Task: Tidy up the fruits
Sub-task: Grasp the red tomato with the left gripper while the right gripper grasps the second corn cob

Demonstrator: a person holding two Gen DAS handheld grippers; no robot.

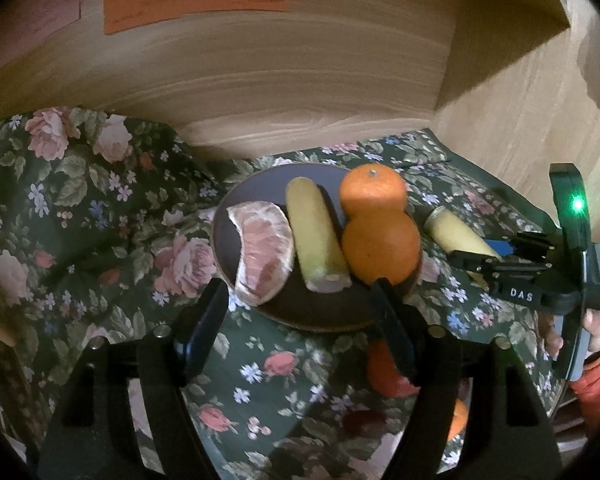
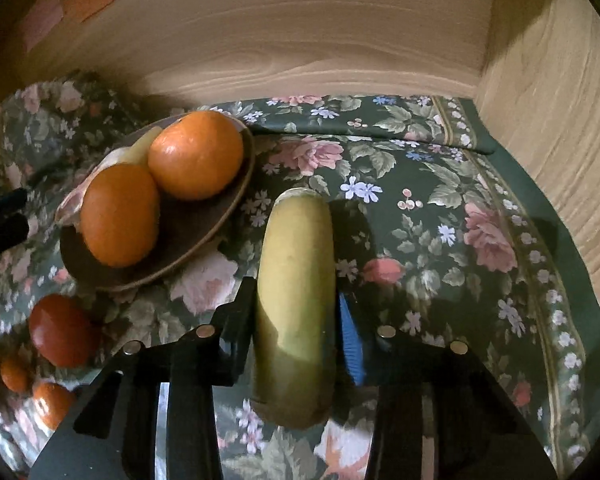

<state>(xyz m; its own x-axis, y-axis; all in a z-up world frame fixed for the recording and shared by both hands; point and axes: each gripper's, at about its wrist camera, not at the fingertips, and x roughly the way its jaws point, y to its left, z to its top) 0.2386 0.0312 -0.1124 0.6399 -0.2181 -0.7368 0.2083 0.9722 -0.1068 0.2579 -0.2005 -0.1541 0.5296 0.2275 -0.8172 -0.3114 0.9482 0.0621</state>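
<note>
A dark round plate on the floral cloth holds a peeled grapefruit piece, a yellow-green banana piece and two oranges. My left gripper is open and empty, its fingers at the plate's near rim. My right gripper is shut on a second banana piece, held just right of the plate. It also shows in the left wrist view with that banana piece.
Loose fruit lies on the cloth in front of the plate: a red one and small oranges, also an orange under my left finger. Wooden walls close the back and right. The cloth is bunched up at left.
</note>
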